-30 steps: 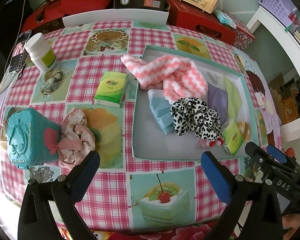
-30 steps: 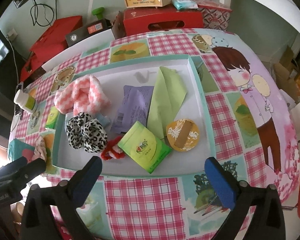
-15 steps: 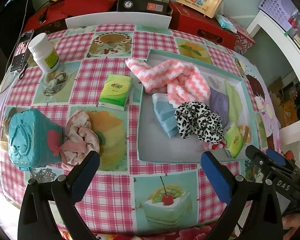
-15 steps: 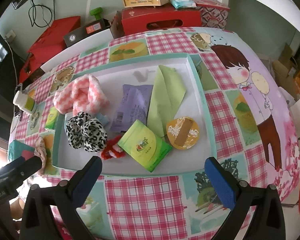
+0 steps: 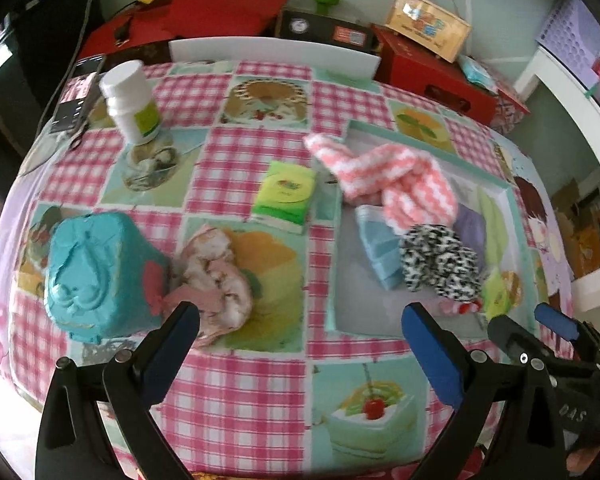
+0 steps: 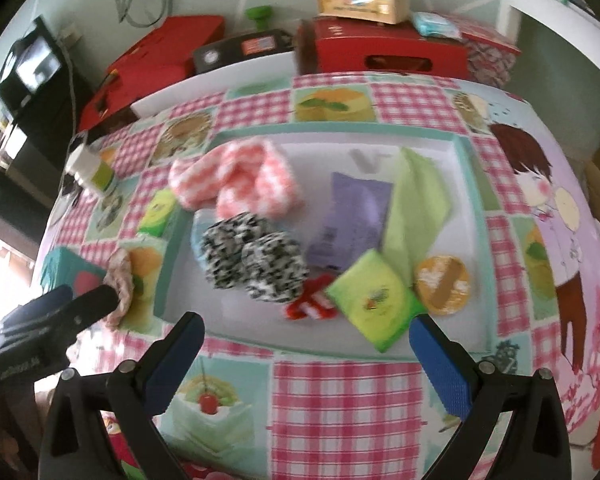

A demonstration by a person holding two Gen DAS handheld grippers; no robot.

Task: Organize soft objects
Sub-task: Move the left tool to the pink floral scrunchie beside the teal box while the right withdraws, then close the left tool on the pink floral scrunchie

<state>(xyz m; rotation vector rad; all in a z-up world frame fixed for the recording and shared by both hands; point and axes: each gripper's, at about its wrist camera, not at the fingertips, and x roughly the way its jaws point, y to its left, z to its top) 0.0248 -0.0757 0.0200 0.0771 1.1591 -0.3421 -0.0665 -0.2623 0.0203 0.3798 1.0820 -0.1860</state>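
A shallow teal-rimmed tray [image 5: 342, 322] [image 6: 466, 156] holds a pink-and-white knitted cloth [image 5: 392, 178] [image 6: 236, 180], a leopard-print scrunchie [image 5: 440, 262] [image 6: 252, 258], a blue face mask [image 5: 380, 248], a purple packet [image 6: 352, 220], a green cloth [image 6: 414, 208] and a green tissue pack [image 6: 376, 300]. Outside the tray lie a pink floral scrunchie [image 5: 214, 276] [image 6: 120, 280] and a second green tissue pack [image 5: 284, 196] [image 6: 158, 212]. My left gripper [image 5: 300, 356] hovers open just right of the pink scrunchie. My right gripper [image 6: 306, 360] is open over the tray's near rim.
A teal box [image 5: 100, 276] sits left of the pink scrunchie. A white bottle [image 5: 130, 102] stands at the back left, near a phone [image 5: 74, 110]. Red boxes [image 6: 384, 50] and a small wooden case [image 5: 428, 24] line the far side.
The left gripper has swung left and nearer the table, bringing the pink scrunchie and teal box closer. The right gripper has moved in towards the tray. Nothing on the table has shifted.
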